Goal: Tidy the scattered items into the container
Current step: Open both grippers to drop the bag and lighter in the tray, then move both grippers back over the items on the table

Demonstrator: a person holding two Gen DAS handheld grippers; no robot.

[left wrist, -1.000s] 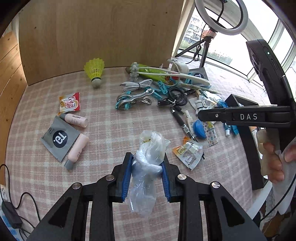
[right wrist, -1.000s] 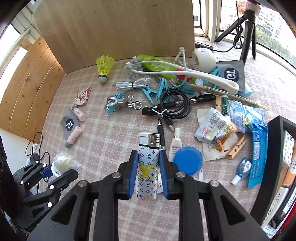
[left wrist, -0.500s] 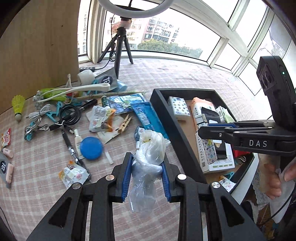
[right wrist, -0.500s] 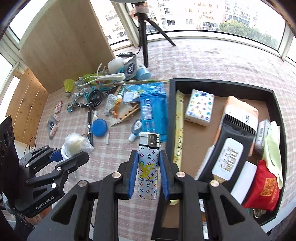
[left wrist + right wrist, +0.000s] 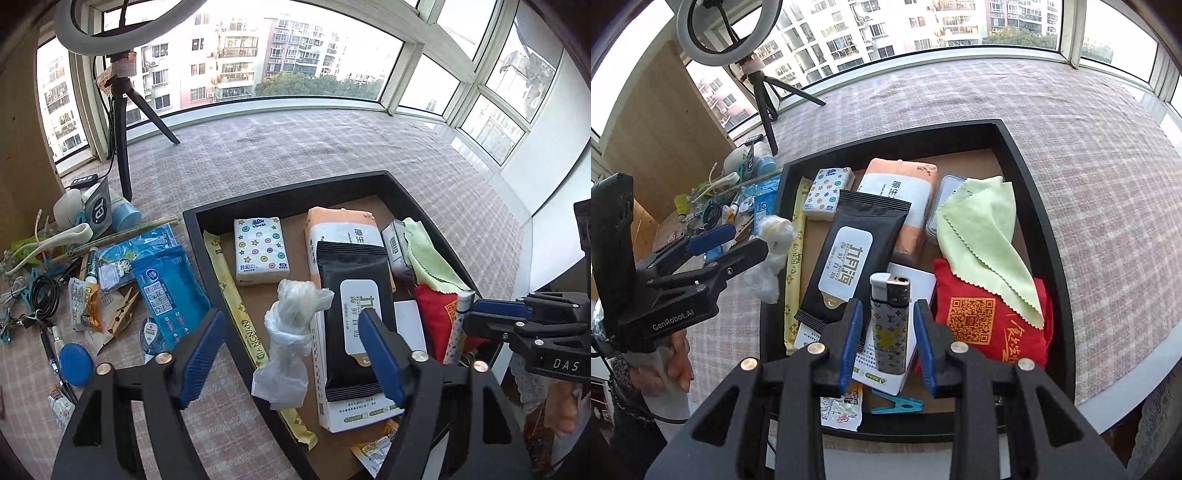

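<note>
Black-walled and lined in brown board, the container is lying below both grippers and is already holding tissue packs, a black wipes pack, a green cloth and a red pouch.

The left gripper is opening its jaws. The knotted plastic bag is sitting between the blue pads with a clear gap on each side, so it is released rather than clamped. In the left wrist view the bag is showing over the container's left wall, at about 9 o'clock of the tray; whether it is already resting on anything cannot be told.

The right gripper is also opening. The patterned lighter is standing between its pads with gaps on both sides, above the white card at about 6 o'clock of the tray.

The step in hand appears to be the drop-off of both items. Scattered items are lying on the checked cloth at 9 o'clock of the tray, including a blue packet, a clothespin and a blue disc. The next move probably calls for lifting both grippers clear of the tray wall, carrying them toward that pile, and selecting one small item per gripper.
</note>
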